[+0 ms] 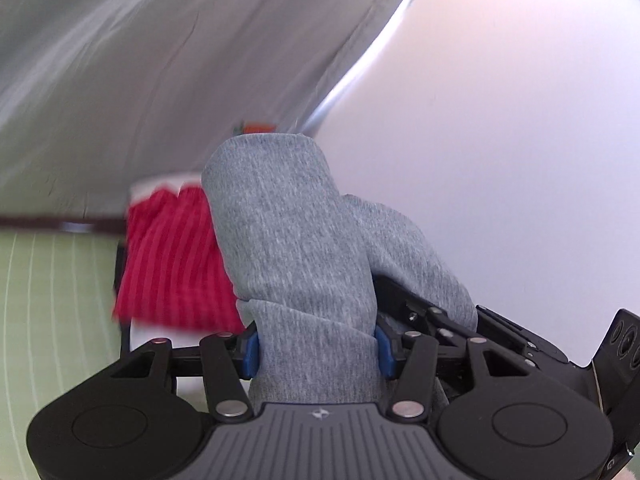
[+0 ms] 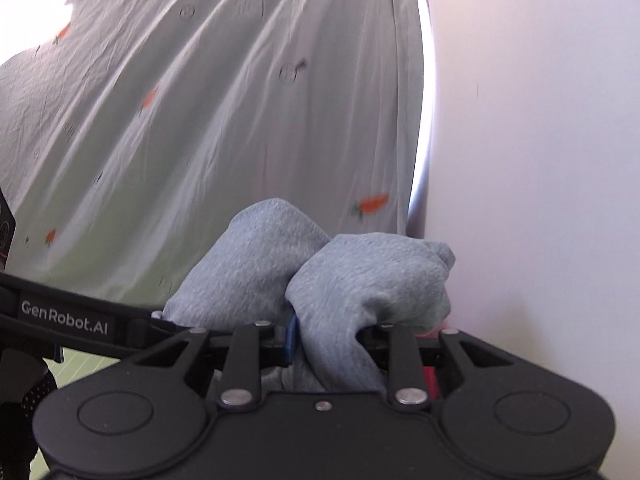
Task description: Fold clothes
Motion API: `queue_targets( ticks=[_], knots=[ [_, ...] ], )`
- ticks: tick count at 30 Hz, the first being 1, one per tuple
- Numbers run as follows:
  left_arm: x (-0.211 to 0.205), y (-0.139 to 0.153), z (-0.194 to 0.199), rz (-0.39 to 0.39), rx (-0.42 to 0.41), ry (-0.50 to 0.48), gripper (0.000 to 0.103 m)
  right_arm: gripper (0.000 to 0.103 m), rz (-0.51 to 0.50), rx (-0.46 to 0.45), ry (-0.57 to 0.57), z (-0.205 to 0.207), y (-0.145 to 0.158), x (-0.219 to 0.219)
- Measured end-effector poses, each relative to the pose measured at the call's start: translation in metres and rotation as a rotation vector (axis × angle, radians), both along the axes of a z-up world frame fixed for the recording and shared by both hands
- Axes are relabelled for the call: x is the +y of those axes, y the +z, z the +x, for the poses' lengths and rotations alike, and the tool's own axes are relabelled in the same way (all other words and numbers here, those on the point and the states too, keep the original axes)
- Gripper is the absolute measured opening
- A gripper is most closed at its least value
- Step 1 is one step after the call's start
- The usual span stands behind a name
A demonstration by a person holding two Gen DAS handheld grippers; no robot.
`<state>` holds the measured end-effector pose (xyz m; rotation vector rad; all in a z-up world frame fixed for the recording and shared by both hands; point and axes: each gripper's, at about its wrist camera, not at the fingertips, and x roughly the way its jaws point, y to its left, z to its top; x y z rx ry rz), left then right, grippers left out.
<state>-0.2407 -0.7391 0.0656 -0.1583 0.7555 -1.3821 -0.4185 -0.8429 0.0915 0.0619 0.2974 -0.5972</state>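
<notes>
Between both grippers: left gripper (image 1: 316, 354) & right gripper (image 2: 332, 338) clamp grey garment (image 1: 288, 240).

Left wrist: looks forward along its fingers, very close behind bunched grey knit fabric (image 1: 296, 248).
Right wrist: same close forward view.
Shared: pale grey carrot-print sheet (image 2: 208, 128), white wall (image 2: 540, 160).

**Carrot-print sheet over the bed**

A pale grey sheet (image 2: 208, 112) covers the surface and fills most of both views, creased in long folds. Small orange carrots (image 2: 374, 203) and faint round motifs are printed across it. Its hemmed edge runs beside a white wall (image 2: 540, 160), with a bright strip between them. At the lower left of the left view lies a light green cloth (image 1: 52, 304) with thin white stripes, below a dark band.
</notes>
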Motion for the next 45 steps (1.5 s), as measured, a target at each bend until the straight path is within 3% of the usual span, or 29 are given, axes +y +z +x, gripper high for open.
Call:
queue_targets(
  ticks=[2,4,7,10,11,13,16,24,33,37,41,45],
  knots=[
    [-0.025,0.007,0.016,-0.025,-0.016,0.022,0.058,0.027,-0.029,-0.033,-0.012,0.019,0.008,-0.030],
    [-0.053,-0.004,0.039,0.020,-0.040,0.093,0.066,0.029,-0.020,-0.034,-0.034,0.042,0.004,-0.063],
    [-0.091,-0.034,0.073,0.162,-0.088,0.207,0.080,0.057,0.029,0.053,-0.114,0.087,-0.027,-0.111],
    [-0.106,-0.065,0.101,0.262,-0.094,0.217,0.080,0.062,0.018,0.157,-0.194,0.122,-0.063,-0.134],
    [-0.106,-0.072,0.108,0.276,-0.082,0.215,0.081,0.074,0.024,0.159,-0.200,0.126,-0.070,-0.134],
    [-0.102,-0.082,0.119,0.273,-0.057,0.221,0.097,0.088,0.032,0.143,-0.196,0.129,-0.079,-0.131],
    [-0.097,-0.085,0.125,0.252,-0.089,0.255,0.102,0.097,0.025,0.137,-0.192,0.127,-0.084,-0.120],
    [-0.049,-0.053,0.096,0.196,-0.186,0.268,0.103,0.103,0.055,0.116,-0.235,0.093,-0.069,-0.080],
    [0.033,-0.016,0.040,0.190,-0.132,0.373,0.103,0.103,0.052,0.091,-0.193,0.044,-0.038,0.012],
    [0.073,-0.010,0.004,0.158,-0.225,0.361,0.103,0.103,0.067,0.081,-0.191,0.013,-0.029,0.055],
    [0.099,-0.011,-0.033,0.215,-0.356,0.329,0.103,0.103,0.062,0.109,-0.222,-0.014,-0.027,0.092],
    [0.122,-0.021,-0.065,0.260,-0.397,0.273,0.103,0.103,0.145,0.105,-0.245,-0.041,-0.031,0.115]
  ],
)
